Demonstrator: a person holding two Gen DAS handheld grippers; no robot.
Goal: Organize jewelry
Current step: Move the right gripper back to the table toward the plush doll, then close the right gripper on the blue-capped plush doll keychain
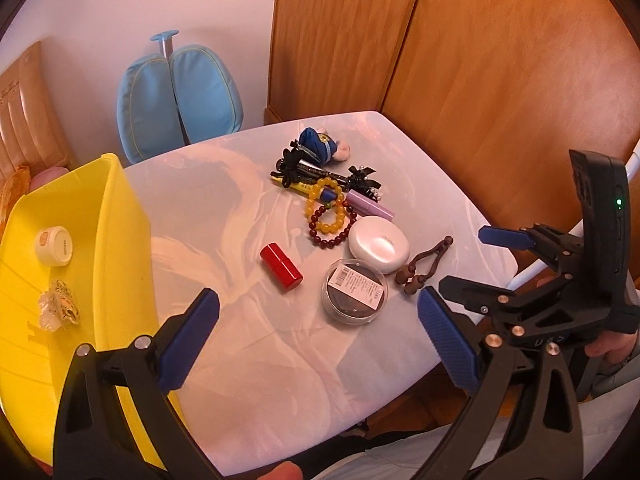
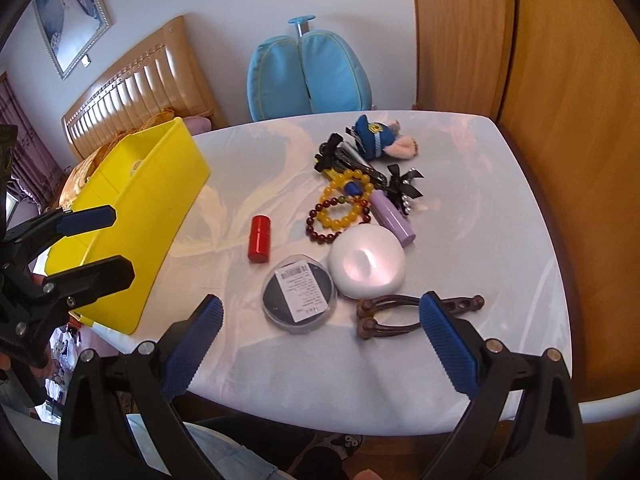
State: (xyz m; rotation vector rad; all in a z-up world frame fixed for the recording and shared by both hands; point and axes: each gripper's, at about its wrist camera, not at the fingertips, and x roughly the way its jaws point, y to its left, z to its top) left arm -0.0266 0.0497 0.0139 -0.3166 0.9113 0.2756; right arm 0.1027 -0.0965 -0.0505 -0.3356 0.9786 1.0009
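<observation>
A yellow bin [image 1: 120,248] [image 2: 148,216] stands at the table's left, holding a small white jar [image 1: 54,246] and a clear trinket [image 1: 60,310]. On the white table lie a yellow bead bracelet [image 1: 325,210] [image 2: 347,202], a dark red bead bracelet [image 1: 332,234] [image 2: 322,230], a red cylinder [image 1: 281,267] [image 2: 259,238], a round clear case [image 1: 355,295] [image 2: 298,298], a white oval case [image 1: 378,245] [image 2: 367,262], a lilac tube [image 1: 370,205] [image 2: 394,220] and a brown wooden piece [image 1: 424,270] [image 2: 400,312]. My left gripper [image 1: 320,340] [image 2: 94,244] is open beside the bin. My right gripper [image 2: 320,340] [image 1: 464,264] is open above the near edge.
A blue plush toy [image 1: 324,148] [image 2: 380,140], black bow clips [image 1: 362,182] [image 2: 404,184] and a yellow tube lie at the back of the pile. A blue chair [image 1: 178,96] [image 2: 308,76] stands behind the table; wooden wardrobe doors [image 1: 480,60] close off the right.
</observation>
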